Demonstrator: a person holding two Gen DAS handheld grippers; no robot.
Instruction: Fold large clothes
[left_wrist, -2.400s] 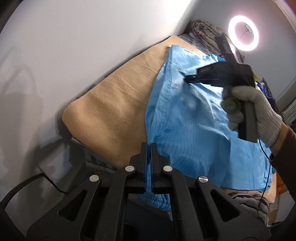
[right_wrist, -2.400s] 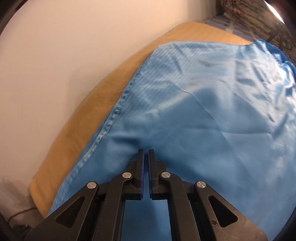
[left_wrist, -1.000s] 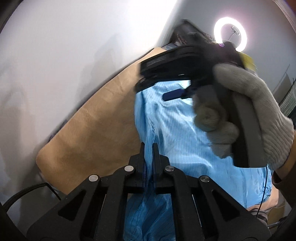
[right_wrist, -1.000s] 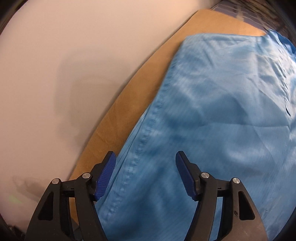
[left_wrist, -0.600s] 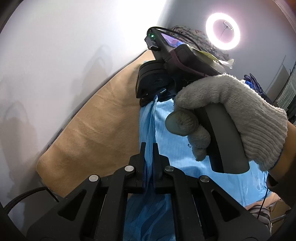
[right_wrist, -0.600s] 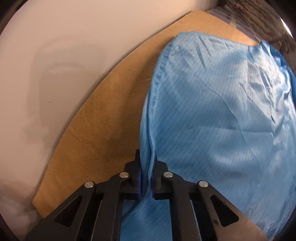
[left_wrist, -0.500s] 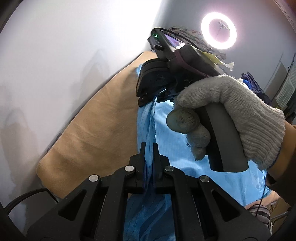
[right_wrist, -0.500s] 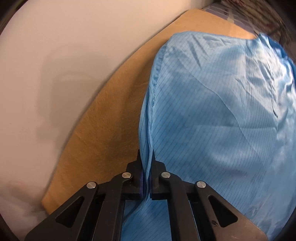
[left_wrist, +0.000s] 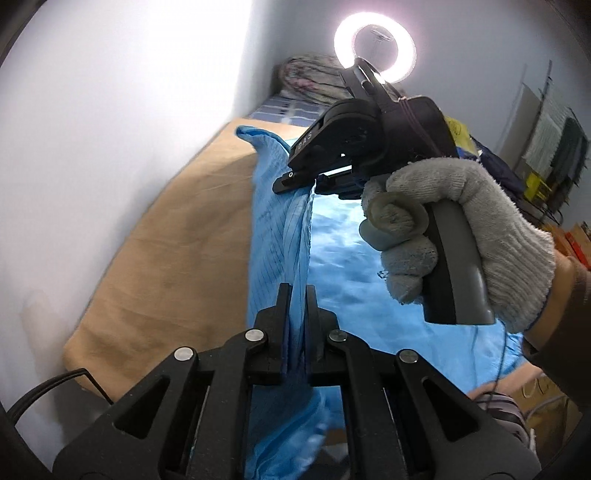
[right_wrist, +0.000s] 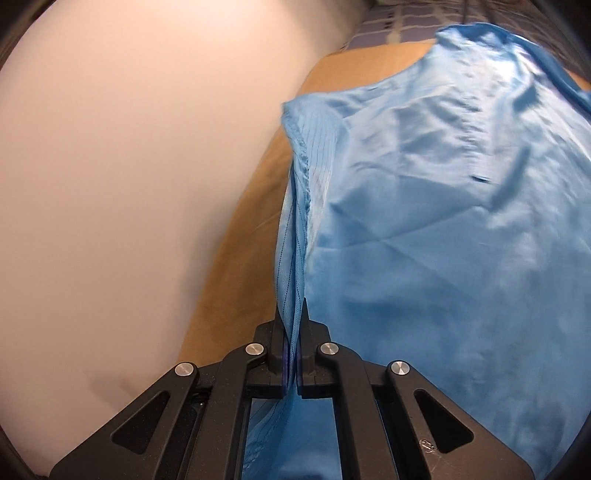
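The left gripper (left_wrist: 296, 295) is clamped on a raised fold of the blue garment (left_wrist: 347, 266), a thin, shiny fabric with fine dark pinstripes. Farther along the same fold, the right gripper (right_wrist: 293, 306), held by a gloved hand (left_wrist: 469, 236), is likewise closed on the stitched edge. The rest of the garment lies on the tan blanket (left_wrist: 177, 258). A bare strip of blanket separates the garment from the wall (left_wrist: 110, 129). Beyond stands a ring light (left_wrist: 375, 48).
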